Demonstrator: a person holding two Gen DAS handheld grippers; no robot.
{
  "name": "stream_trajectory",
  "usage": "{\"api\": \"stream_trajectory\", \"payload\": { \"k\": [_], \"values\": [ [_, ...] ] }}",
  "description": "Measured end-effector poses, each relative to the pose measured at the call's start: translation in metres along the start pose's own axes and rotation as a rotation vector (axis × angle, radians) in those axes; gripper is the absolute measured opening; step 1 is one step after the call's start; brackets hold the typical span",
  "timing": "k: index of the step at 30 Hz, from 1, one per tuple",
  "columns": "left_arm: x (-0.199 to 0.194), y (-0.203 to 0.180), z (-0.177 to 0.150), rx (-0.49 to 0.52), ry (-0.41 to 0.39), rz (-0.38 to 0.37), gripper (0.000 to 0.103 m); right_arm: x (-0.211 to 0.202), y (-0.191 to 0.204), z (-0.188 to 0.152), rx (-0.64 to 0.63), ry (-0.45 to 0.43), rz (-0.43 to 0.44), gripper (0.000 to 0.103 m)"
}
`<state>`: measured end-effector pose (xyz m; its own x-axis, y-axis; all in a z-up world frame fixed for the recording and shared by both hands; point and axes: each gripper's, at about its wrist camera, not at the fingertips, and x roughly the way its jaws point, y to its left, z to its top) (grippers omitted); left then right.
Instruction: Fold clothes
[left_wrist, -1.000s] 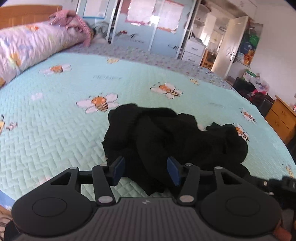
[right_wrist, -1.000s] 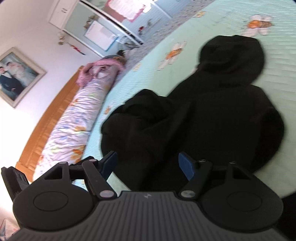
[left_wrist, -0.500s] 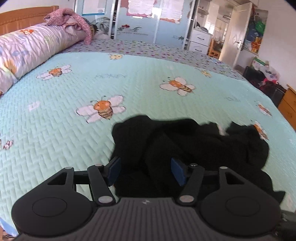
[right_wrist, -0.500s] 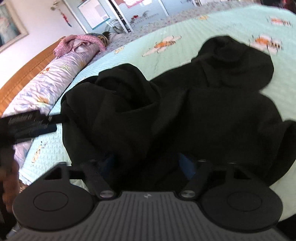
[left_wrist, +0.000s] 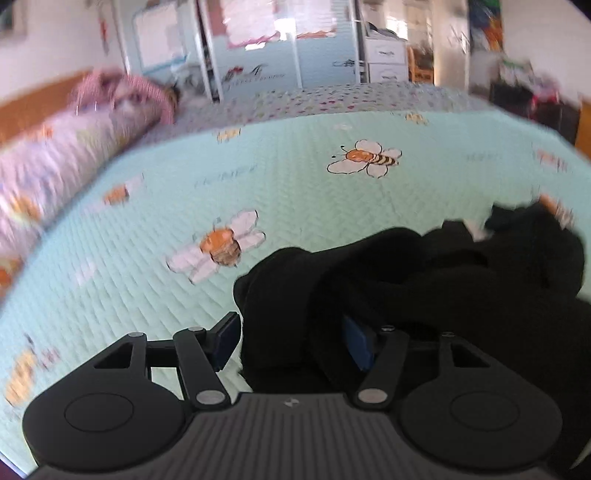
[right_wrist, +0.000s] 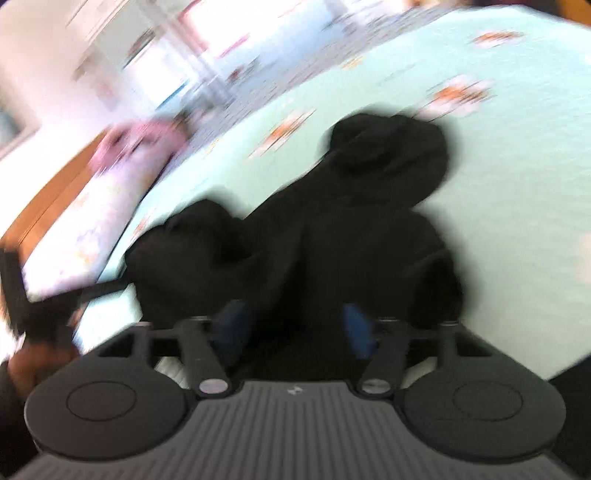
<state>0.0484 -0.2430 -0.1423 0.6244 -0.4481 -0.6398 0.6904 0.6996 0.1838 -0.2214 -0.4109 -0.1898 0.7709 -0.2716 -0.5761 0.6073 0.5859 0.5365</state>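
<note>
Black hoodie (right_wrist: 369, 236), one garment only, lies crumpled on the mint-green bedspread (left_wrist: 295, 192) at the near edge of the bed, its hood toward the far side in the right wrist view and one bunched sleeve out to the left. In the left wrist view the same cloth fills the near right part of the scene, and a small white tag (left_wrist: 478, 232) shows among its folds; nothing on the tag can be read.

Two grippers are in play. The left gripper (left_wrist: 293, 341) has its jaws about half apart with a thick fold of the hoodie standing between them; the blue pad on the right sits against the cloth, the one on the left looks just clear of it. The right gripper (right_wrist: 291, 332) has its jaws opening, with black cloth between the blue pads; blur hides whether they touch it.

Four bees can be made out clearly on the bedspread in the left wrist view, with further blurred ones toward the edges. Faint grey lettering is printed on it to the far left but is too smeared to read. One long floral bolster (left_wrist: 48, 173) lies far left with one pink cloth (left_wrist: 125, 92) on it. Writing on the far wardrobe doors (left_wrist: 255, 48) is illegible. The right wrist view is heavily motion-blurred throughout.
</note>
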Motion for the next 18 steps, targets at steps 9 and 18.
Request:
{"api": "stream_trajectory", "payload": {
  "k": [9,18],
  "values": [
    [0.026,0.019,-0.004,-0.150,0.119,-0.105,0.064,0.000,-0.051,0.013,0.096,0.016,-0.294,0.072],
    [0.024,0.023,-0.012,-0.246,0.106,-0.227,0.010,0.022,-0.051,0.004,0.149,0.104,-0.115,0.014]
  ]
}}
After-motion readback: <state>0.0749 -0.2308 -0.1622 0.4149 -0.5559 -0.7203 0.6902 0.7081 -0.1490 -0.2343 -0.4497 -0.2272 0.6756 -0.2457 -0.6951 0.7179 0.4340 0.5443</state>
